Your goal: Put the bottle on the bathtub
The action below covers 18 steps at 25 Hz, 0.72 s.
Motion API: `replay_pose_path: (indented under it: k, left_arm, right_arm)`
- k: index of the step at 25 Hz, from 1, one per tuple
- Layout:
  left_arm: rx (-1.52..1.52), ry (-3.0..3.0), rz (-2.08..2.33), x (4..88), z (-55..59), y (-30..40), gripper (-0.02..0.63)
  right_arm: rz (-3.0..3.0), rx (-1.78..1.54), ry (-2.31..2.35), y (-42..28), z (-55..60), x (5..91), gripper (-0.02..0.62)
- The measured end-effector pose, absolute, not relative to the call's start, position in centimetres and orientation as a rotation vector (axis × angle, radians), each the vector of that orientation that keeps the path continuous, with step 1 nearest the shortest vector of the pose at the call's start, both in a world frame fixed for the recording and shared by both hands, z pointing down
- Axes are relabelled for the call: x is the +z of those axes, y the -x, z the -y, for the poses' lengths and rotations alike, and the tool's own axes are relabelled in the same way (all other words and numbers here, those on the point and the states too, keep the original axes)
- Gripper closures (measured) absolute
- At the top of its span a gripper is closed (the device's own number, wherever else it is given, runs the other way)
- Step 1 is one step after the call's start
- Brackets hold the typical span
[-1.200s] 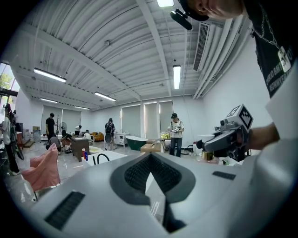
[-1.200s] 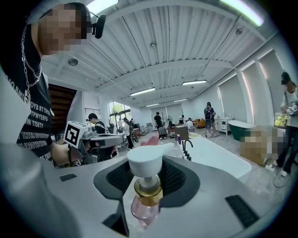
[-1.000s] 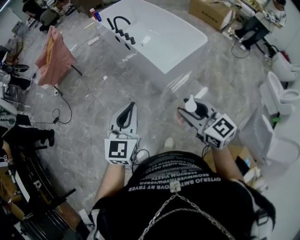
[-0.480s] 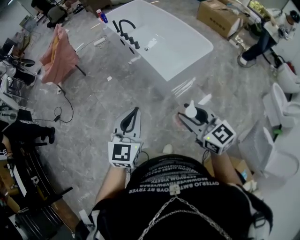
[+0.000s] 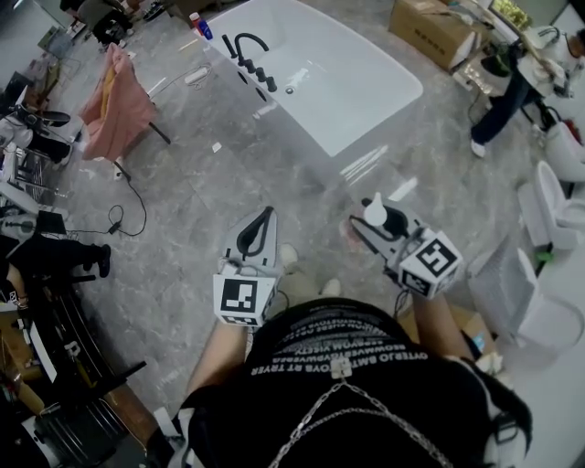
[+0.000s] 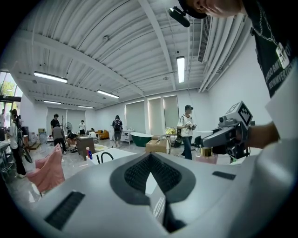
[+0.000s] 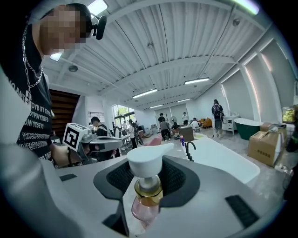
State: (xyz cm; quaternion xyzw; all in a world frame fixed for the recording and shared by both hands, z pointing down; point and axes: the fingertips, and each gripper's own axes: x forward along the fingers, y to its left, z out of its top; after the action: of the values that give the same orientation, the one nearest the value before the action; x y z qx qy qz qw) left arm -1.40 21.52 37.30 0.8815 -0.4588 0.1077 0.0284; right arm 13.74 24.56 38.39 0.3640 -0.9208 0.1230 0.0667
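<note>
Scene: person standing on grey marble floor point(image 5: 183, 210), one gripper in each hand, both held out front at waist height.
Right gripper point(image 5: 369, 228): grasping the bottle point(image 7: 145, 197), jaws clamped on either side of its neck and upper body.
Bottle: pink see-through body, gold collar, white pump head; upright, pump poking up above the jaws.
Bottle location: in the right gripper, above the floor, well apart from the bathtub point(image 5: 352, 78).
Left gripper point(image 5: 260, 224): clenched, the two dark pads meet at the tip.
Grippers relation: side by side, apart, not touching.
Bathtub: white, rectangular, ahead of the person across the floor.
Faucet point(image 5: 245, 41): black, curved, on the tub's far-left rim, with a row of black knobs beside it.
Small bottle point(image 5: 203, 27): red and blue, at the tub's far-left corner.
Pink cloth point(image 5: 114, 96): draped on a stand, left of the tub.
Cardboard box point(image 5: 430, 27): on the floor beyond the tub, to the right.
Background: other people standing farther back in the room, seen from both gripper views.
</note>
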Motion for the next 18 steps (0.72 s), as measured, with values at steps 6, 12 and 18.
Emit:
replay_pose_path:
  k: [6, 12, 18]
  left_arm:
    - [0.345, -2.728, 1.406, 36.5, -17.1, 3.6, 0.604]
    - [0.335, -2.759, 1.378, 36.5, -15.0, 4.0, 0.604]
    - [0.327, -2.786, 1.324, 36.5, -11.4, 4.0, 0.604]
  right_arm:
    - [2.791, 0.351, -1.101, -11.3, -20.7, 37.6, 0.448]
    - [2.764, 0.344, -1.139, -10.7, -19.2, 38.1, 0.448]
    - [2.72, 0.406, -1.201, -10.3, -15.8, 38.3, 0.448]
